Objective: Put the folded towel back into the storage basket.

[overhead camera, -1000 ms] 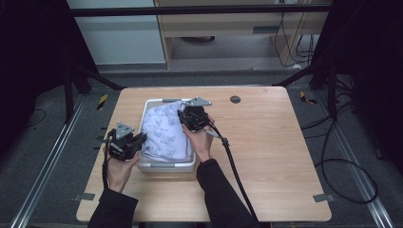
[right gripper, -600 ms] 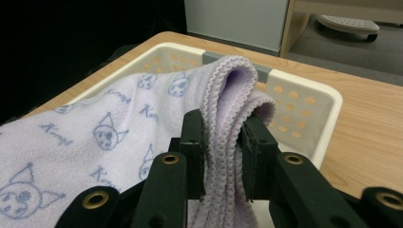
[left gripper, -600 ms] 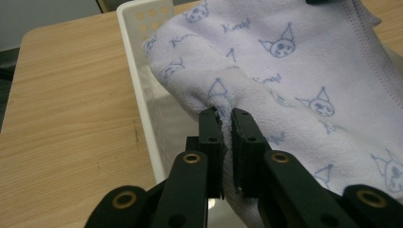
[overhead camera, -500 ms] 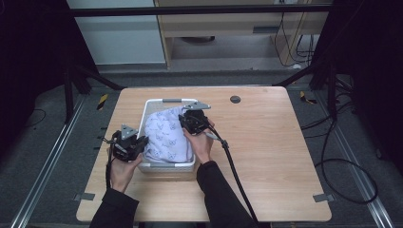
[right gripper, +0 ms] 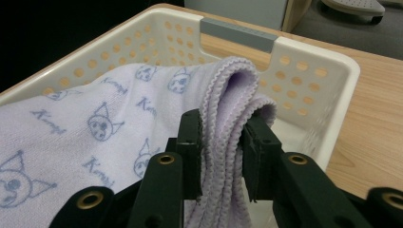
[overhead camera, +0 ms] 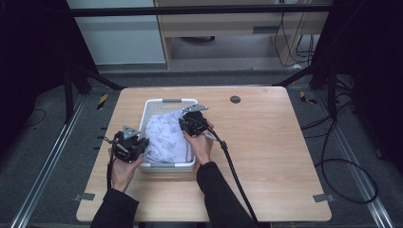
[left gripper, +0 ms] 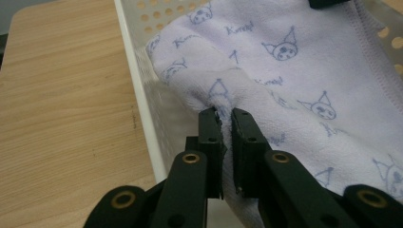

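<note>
Lavender terry towel [overhead camera: 167,137] printed with small blue cat-face drawings and script lettering is lying bunched inside a white perforated plastic basket [overhead camera: 168,166], spreading over most of its interior and rising toward the basket's far right corner. The pale wooden counter [overhead camera: 275,156] is carrying the basket, which is sitting left of the counter's middle, its long axis running from the near edge toward the far edge and its grey handle insert [overhead camera: 171,100] facing the far edge. A small dark round disc [overhead camera: 235,99] is sitting on the counter near the far edge, well apart from the basket.

A person's two forearms in dark sleeves are coming in from the near edge. The left tool [overhead camera: 132,145] is working at the basket's left wall; in the left gripper view its black jaws are nearly together, pinching a raised fold of the towel [left gripper: 294,80] just inside that wall [left gripper: 138,95]. The right tool [overhead camera: 190,124] is hanging over the basket's far right part; in the right gripper view its jaws are clenching a thick, folded hem of the towel [right gripper: 223,118], with the stitched edge looping up between them and the basket's handle end [right gripper: 237,31] lying beyond. A black cable [overhead camera: 233,175] is trailing from the right tool toward the near edge.
</note>
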`<state>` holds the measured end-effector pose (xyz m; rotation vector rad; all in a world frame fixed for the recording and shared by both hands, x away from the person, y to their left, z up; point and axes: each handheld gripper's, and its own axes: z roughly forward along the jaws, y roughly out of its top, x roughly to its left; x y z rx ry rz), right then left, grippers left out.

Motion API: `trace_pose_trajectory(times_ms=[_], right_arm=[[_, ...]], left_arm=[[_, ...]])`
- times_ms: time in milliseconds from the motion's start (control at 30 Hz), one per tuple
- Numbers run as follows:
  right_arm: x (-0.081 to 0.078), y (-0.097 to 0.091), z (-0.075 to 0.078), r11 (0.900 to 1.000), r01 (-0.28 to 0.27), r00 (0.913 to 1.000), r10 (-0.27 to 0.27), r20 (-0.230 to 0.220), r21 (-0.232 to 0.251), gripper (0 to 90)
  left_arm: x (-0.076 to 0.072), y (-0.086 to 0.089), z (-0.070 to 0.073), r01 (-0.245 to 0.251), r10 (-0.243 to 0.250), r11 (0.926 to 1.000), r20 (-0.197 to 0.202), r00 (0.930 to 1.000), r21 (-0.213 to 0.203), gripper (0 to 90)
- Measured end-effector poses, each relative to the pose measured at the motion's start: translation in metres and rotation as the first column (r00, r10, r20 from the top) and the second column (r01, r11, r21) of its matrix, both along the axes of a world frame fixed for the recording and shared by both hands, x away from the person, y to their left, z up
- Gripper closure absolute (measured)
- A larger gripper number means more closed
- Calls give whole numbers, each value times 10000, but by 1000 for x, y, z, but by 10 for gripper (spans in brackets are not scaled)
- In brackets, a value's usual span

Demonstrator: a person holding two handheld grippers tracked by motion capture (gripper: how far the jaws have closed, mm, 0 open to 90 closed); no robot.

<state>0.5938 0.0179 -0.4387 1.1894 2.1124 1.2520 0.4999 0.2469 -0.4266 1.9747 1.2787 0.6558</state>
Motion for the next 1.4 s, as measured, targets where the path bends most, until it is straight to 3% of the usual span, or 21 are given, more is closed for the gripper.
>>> trace_pose_trajectory(times_ms=[133,267,400,833,1100,1200,1300,1400], right_arm=[[1,1,-1,9999,-23,10000,22,-63,-152,684],[3,-1,-6,9988,-60,9998,52,-167,-492,608],[3,-4,-4,9986,-2,9999,9,134,-524,564],[-14,-23,19,9999,-29,9966,17,830,141,447],[-28,-48,31,9994,-22,9943,-14,1069,336,354],[-40,-69,33,9989,-6,9953,-40,971,477,272],[-46,-86,31,9992,116,9958,-151,898,388,237],[-54,-104,27,9980,139,9974,-182,696,613,217]], left_arm=[[1,-1,-1,17,-16,10000,-65,10000,13,817],[0,-1,1,-64,63,10000,177,9998,14,769],[-2,0,5,-93,97,9999,385,9992,-120,740],[-14,-7,21,186,-146,9990,1004,9948,-397,689],[-20,-9,23,252,-207,9990,1187,9927,-370,622],[-23,-9,22,286,-236,9989,1323,9909,-358,573],[-27,-8,21,305,-249,9988,1419,9896,-376,524],[-31,-7,18,286,-214,9985,1498,9885,-461,474]])
